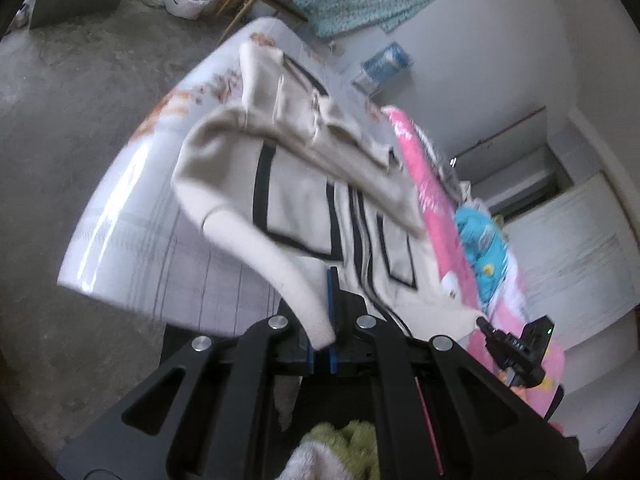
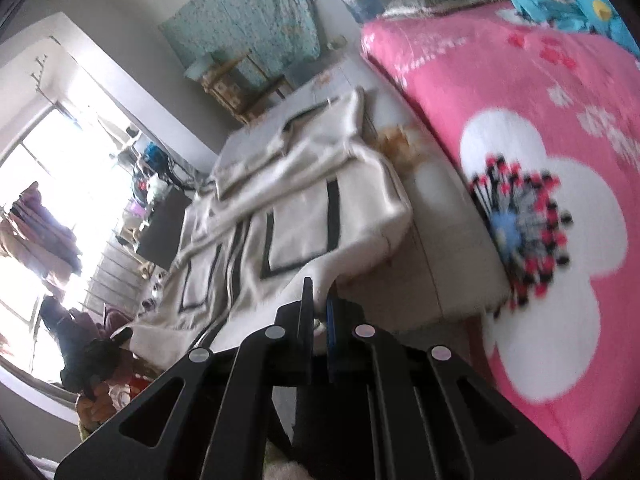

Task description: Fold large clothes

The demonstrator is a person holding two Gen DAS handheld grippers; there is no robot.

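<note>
**Both claws pinch the near hem; the cardigan runs away from them up the bed**

The left claw [image 1: 322, 312] is pressed together on the near left corner of the cream cardigan [image 1: 304, 200], cloth bunched between its blue pads. The cardigan's long axis stretches from that corner to the far end of the bed [image 1: 120, 200], its near part lifted and the far part lying flat. The right claw [image 2: 320, 308] is likewise pinching the near right corner of the hem, beside the pink blanket [image 2: 500, 128]. Judging by this, the fold should carry both corners straight to the far end together.
</note>
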